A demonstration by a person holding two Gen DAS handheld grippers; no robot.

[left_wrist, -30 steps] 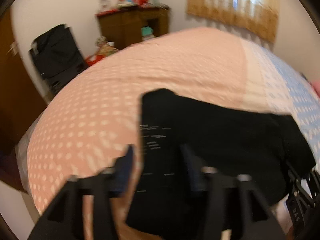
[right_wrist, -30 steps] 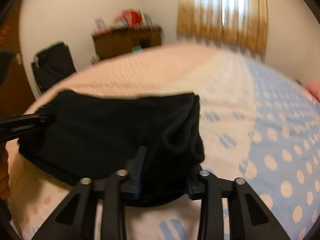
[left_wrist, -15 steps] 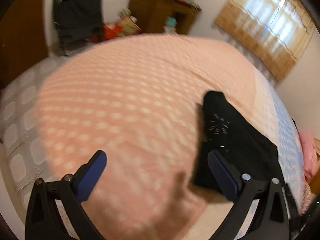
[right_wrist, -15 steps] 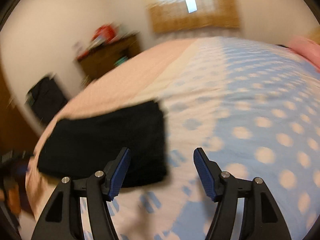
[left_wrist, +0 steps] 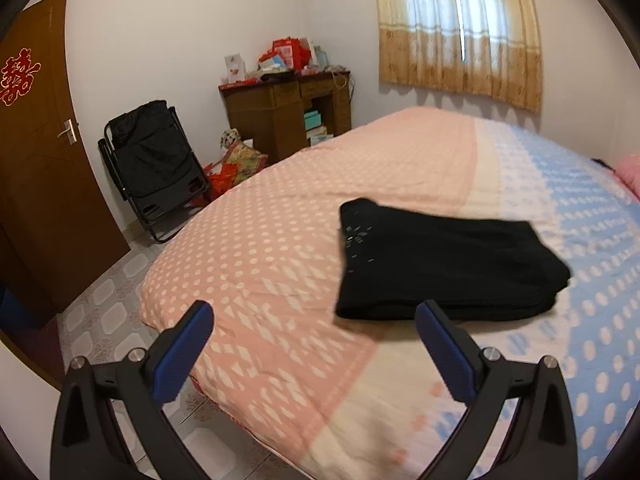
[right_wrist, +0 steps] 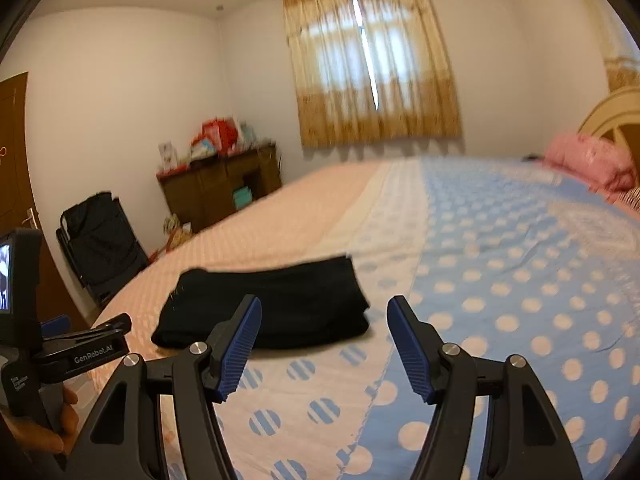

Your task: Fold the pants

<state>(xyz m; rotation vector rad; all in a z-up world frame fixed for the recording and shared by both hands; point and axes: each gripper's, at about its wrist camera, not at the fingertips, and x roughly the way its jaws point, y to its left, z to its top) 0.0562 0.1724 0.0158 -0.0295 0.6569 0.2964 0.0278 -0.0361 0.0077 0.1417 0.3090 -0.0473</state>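
Note:
Black pants (left_wrist: 444, 260) lie folded into a compact rectangle on the bed (left_wrist: 280, 240), across the seam between its pink and blue halves. My left gripper (left_wrist: 316, 332) hangs open and wide above the bed's near edge, short of the pants, with nothing between its fingers. In the right wrist view the same folded pants (right_wrist: 272, 304) rest beyond my right gripper (right_wrist: 324, 332), which is open and holds nothing. The left gripper's body (right_wrist: 76, 344), with a hand (right_wrist: 48, 428) on it, shows at that view's left edge.
A black folding chair (left_wrist: 156, 164) stands by the brown door (left_wrist: 36, 152). A cluttered wooden desk (left_wrist: 288, 108) is against the far wall under a curtained window (left_wrist: 460, 28). A pink pillow (right_wrist: 592, 160) lies at the bed's head. Tiled floor (left_wrist: 104, 312) borders the bed.
Both grippers let go of the pants, opened, and drew back and up. The pants now lie folded on the bed, clear of both.

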